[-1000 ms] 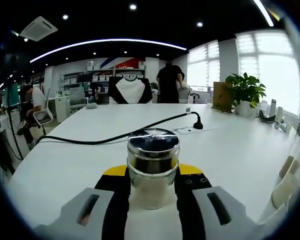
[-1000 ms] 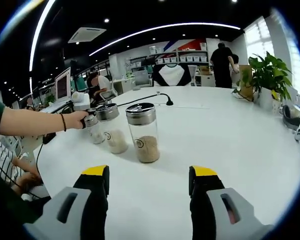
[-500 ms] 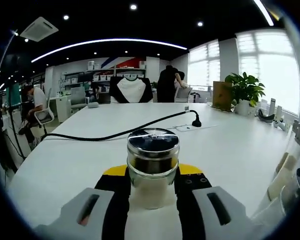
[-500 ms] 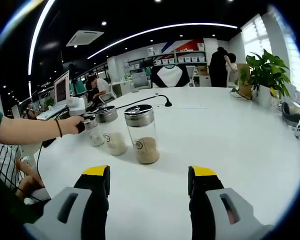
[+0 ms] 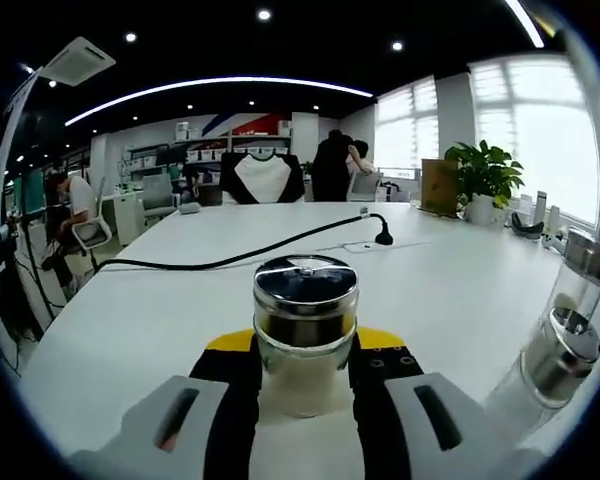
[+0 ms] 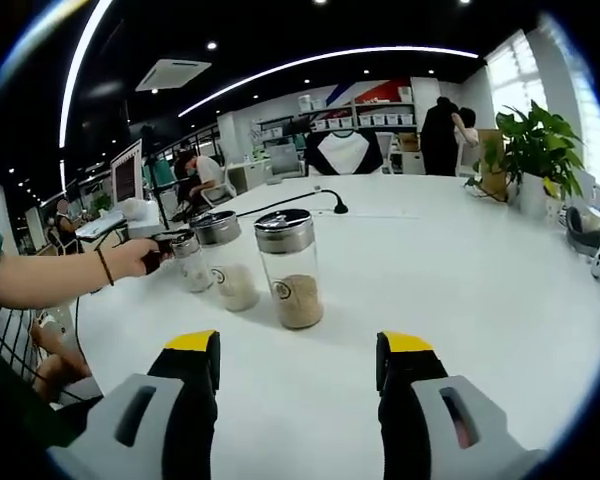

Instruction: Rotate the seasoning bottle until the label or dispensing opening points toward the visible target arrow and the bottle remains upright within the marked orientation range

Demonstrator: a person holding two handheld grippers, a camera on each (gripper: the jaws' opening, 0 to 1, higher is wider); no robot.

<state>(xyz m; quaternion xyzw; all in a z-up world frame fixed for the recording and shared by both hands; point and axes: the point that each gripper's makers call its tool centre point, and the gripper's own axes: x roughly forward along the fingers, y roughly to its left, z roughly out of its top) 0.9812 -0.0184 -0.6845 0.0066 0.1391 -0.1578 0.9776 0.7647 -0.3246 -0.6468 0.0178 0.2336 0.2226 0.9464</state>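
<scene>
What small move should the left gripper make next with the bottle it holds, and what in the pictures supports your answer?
Probably a slow turn about the upright axis. The left gripper is shut on the seasoning bottle, which stands upright on the white table, its label facing away; no target arrow is visible, so stop when one appears.

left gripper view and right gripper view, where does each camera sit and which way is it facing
Left gripper view: rides on the left gripper, looking along its jaws, shut on a seasoning bottle, across the white table toward the shelves; two more bottles at the right edge.
Right gripper view: rides on the open right gripper, facing three bottles standing in a row; the person's left hand and forearm show at left.
Shared: table, black cable, potted plant, people at the back.
</scene>
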